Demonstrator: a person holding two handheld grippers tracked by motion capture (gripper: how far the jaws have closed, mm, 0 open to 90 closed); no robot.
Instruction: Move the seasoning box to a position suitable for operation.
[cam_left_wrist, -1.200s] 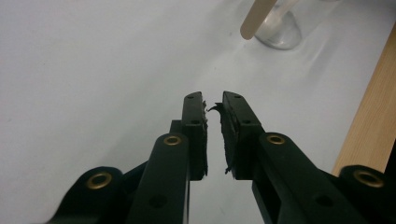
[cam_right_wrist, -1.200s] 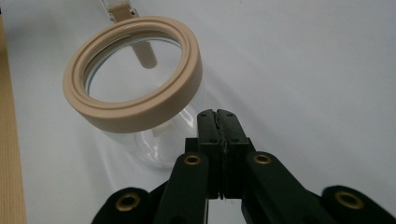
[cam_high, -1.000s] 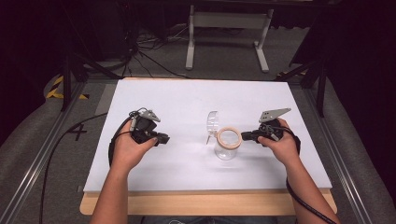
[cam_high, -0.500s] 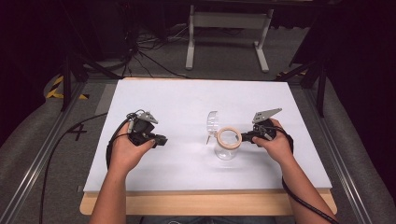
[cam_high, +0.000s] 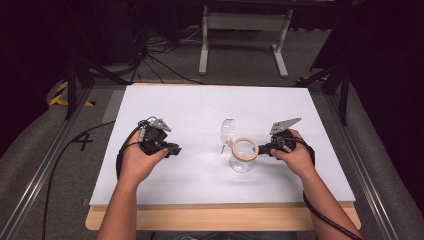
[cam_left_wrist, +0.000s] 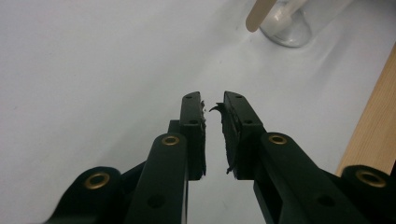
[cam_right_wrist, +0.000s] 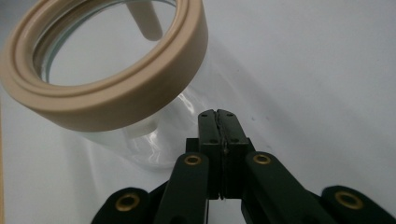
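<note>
— Where do we stand with the jar (cam_high: 243, 156)?

— It sits upright on the white tabletop (cam_high: 200, 115), a little right of the middle, with its tan ring (cam_high: 245, 148) round the mouth. The clear lid (cam_high: 228, 131) is swung open and stands just behind the mouth, so we judge the opening done.

— And our right gripper (cam_high: 264, 148)?

— It is right beside the jar, at the ring's right edge. In the right gripper view its fingers (cam_right_wrist: 208, 122) are pressed flat together with nothing between them, tips just short of the glass wall below the ring (cam_right_wrist: 140, 88). We cannot tell whether they touch it.

— The left gripper (cam_high: 175, 149)?

— Well apart from the jar, low over bare tabletop. Its fingers (cam_left_wrist: 192, 122) are parted by a narrow gap and carry nothing; the jar (cam_left_wrist: 286, 28) shows far off in its own view.

— So what is left?

— Nothing lies inside the jar that we can make out. If the lid is to go back down, that is not yet done.
</note>
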